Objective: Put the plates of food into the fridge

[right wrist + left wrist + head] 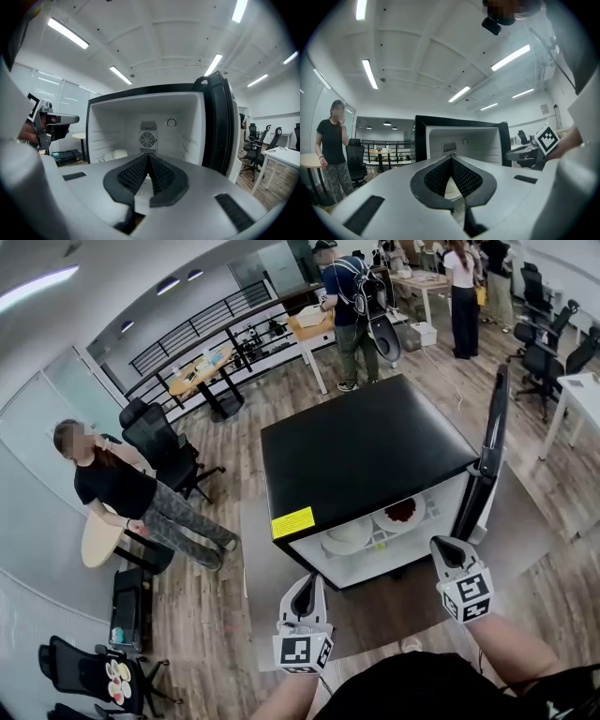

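A small black fridge (361, 451) stands on the floor in front of me with its door (489, 451) swung open to the right. On its white shelf lie a plate with red food (401, 512) and a pale plate (348, 534) to its left. My left gripper (307, 581) hangs shut and empty before the fridge's lower left corner. My right gripper (448, 546) is shut with nothing in it, close to the open front near the door. The right gripper view looks into the white fridge interior (149, 129), where a pale plate (117, 153) shows low at the left.
A person in a black top (117, 488) stands at the left by a round table (98, 540) and office chairs (164, 442). More people and desks (314, 329) are at the back. A white desk (581, 395) and chairs stand at the right.
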`<move>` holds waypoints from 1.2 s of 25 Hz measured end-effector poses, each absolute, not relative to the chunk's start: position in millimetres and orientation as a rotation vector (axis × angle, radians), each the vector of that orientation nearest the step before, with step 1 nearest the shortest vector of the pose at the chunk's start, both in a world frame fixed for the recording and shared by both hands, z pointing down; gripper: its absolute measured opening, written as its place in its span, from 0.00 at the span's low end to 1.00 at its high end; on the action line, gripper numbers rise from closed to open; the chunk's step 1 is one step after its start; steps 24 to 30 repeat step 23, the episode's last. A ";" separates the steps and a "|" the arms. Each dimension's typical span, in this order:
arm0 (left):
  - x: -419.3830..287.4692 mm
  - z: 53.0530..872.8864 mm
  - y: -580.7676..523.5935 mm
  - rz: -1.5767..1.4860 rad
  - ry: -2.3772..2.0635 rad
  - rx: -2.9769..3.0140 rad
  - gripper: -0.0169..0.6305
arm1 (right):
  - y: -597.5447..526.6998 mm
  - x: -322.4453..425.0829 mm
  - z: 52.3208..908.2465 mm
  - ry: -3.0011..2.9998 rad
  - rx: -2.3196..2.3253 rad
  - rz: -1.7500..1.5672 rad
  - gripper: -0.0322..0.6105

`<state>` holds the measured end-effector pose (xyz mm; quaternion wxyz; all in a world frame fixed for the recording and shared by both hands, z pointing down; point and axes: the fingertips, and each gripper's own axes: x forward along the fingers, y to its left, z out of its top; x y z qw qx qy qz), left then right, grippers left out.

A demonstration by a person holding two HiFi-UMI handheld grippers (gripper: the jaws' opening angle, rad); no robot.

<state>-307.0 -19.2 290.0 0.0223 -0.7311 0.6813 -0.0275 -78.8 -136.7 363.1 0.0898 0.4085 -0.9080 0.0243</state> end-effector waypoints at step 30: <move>-327.9 272.4 49.2 0.021 2.164 -2.086 0.03 | -94.9 -127.7 394.9 -2.746 1.065 0.129 0.06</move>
